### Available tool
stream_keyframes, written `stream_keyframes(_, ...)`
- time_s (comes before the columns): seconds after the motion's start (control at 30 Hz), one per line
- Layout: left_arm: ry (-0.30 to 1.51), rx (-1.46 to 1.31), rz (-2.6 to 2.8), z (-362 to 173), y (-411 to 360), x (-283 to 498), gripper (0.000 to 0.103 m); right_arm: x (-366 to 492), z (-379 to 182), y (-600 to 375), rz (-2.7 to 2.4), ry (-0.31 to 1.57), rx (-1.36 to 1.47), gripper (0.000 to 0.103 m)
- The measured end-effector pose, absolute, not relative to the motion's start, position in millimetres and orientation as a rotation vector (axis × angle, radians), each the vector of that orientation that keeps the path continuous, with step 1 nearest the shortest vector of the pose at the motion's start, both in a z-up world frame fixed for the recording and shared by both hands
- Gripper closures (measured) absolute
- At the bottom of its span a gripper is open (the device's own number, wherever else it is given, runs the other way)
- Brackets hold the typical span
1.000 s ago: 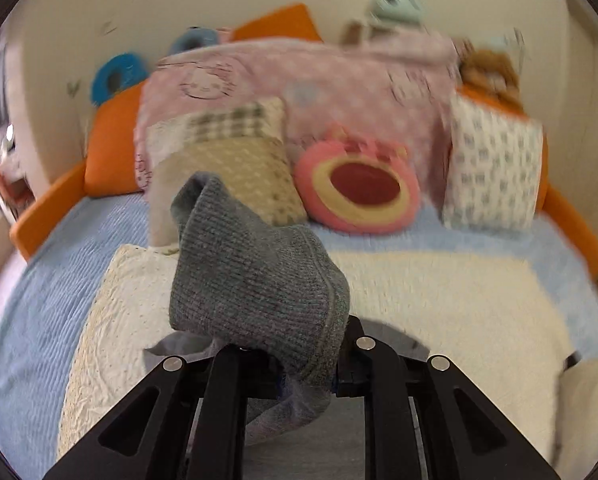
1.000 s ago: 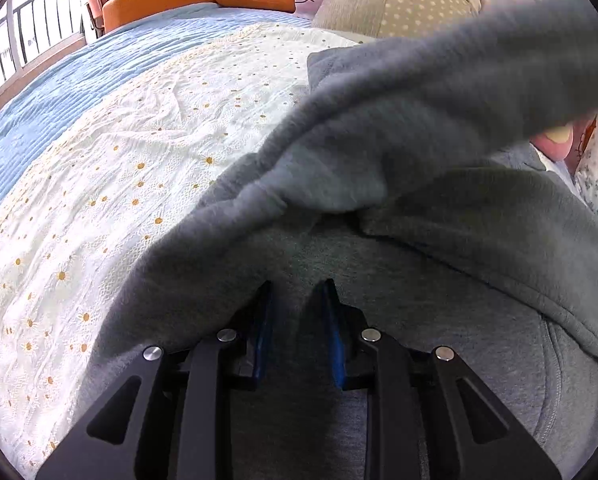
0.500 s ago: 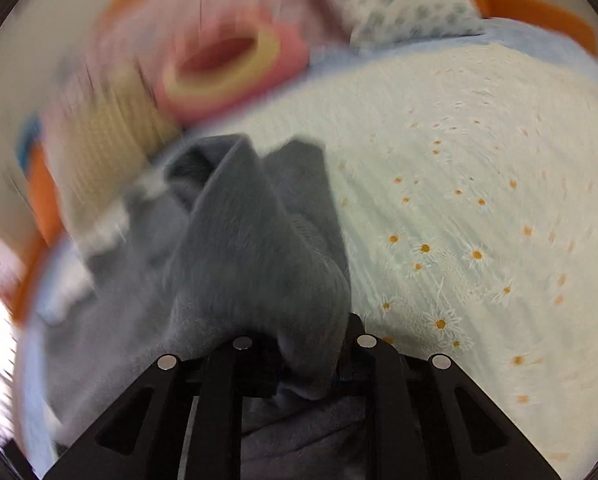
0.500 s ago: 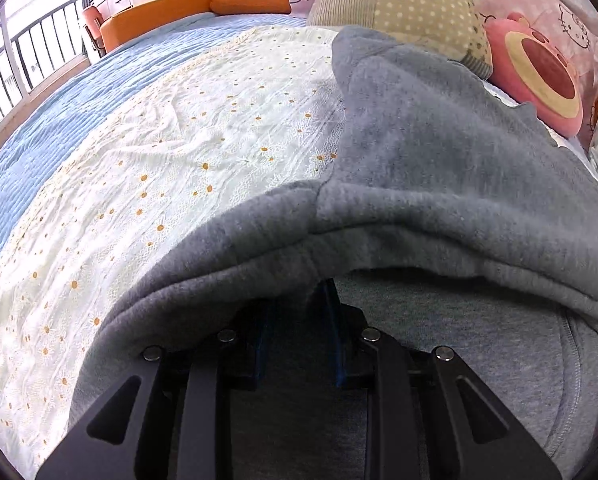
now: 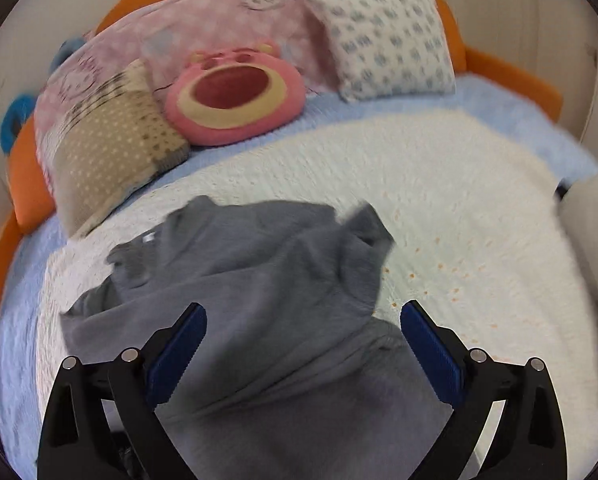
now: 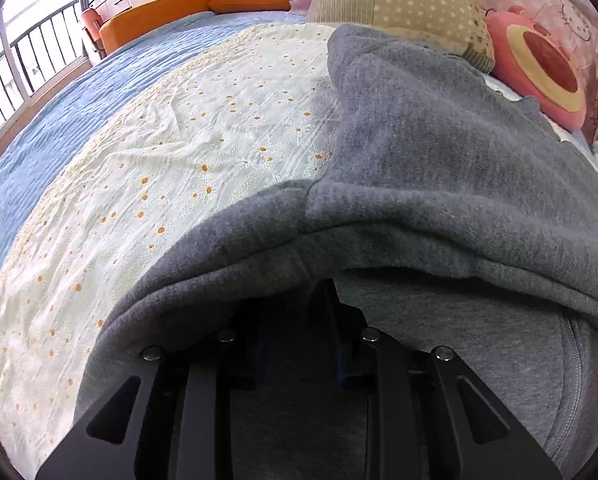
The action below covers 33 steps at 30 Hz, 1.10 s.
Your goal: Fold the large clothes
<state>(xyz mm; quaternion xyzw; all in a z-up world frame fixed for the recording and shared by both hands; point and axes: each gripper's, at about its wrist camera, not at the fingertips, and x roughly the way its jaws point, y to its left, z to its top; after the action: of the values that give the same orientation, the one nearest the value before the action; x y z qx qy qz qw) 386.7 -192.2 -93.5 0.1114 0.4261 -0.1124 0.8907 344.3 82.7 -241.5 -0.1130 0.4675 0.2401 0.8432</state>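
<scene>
Left wrist view: left claw [image 5: 303,344] spread wide, blue ribbed pads apart, jaws just opened, nothing pinched between them — only gray sweatshirt [image 5: 259,276] lying below on the bed. Sweatshirt spread in a rumpled heap on a cream daisy-print cover [image 5: 459,200], sleeve [image 5: 365,248] flopped across the body with its cuff kinked upward. Blurred throughout.

Right wrist view: right claw [image 6: 295,328] nearly closed, fingertips buried under a thick folded edge of the same sweatshirt [image 6: 419,152]; cannot tell whether cloth is actually pinched or merely draped over the tips.

Risks from here, as a judgement: sleeve likely to settle crooked, since dropped rather than laid flat — bunching would carry into every later fold. Thick layer draped over the right claw could drag and undo the fold on withdrawal. Loose cover might wrinkle or slide under any pull.

Materials and shapes: heavy fleece knit, fuzzy matte surface, soft rounded folds, ribbed cuff. Cover thin, crinkled, dotted with small orange-centred daisies, over a ribbed light-blue bedspread [image 6: 79,96]. Behind, a round pink plush cushion [image 5: 235,96], a tan dotted pillow [image 5: 111,152], a white patterned pillow [image 5: 387,36], an orange padded bed edge [image 6: 159,24].
</scene>
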Motion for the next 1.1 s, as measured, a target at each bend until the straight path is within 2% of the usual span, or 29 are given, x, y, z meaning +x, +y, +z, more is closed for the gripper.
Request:
stream_keyframes(0.17,0.819,0.119,-0.149,-20,-93,384,0.003,328,-218,45,0.633,1.065,-0.23,0.067)
stream_keyframes(0.2,0.813,0.121,-0.129,-15,-80,383,0.003,319,-208,21,0.65,1.06,-0.218,0.062)
stream_keyframes(0.33,0.8,0.105,-0.038,-9,-15,385,0.003,305,-178,-67,0.62,1.021,-0.169,0.057)
stream_keyframes(0.43,0.841,0.052,-0.023,-39,7,393,0.003,319,-150,-148,0.496,0.982,-0.091,0.057)
stream_keyframes(0.53,0.877,0.035,-0.01,-93,10,402,0.003,345,-120,-216,0.36,0.933,-0.032,0.054)
stream_keyframes(0.63,0.919,0.028,0.013,-160,7,414,0.003,366,-101,-259,0.261,0.9,0.003,0.045)
stream_keyframes(0.8,0.957,0.125,0.195,-232,39,420,0.003,393,-96,-286,0.187,0.886,-0.06,0.044)
stream_keyframes(0.97,0.926,0.026,0.23,-247,98,423,0.002,417,-110,-273,0.207,0.895,-0.084,0.047)
stream_keyframes(1.1,0.859,0.179,0.274,-250,98,423,0.002,432,-100,-256,0.238,0.858,-0.07,0.047)
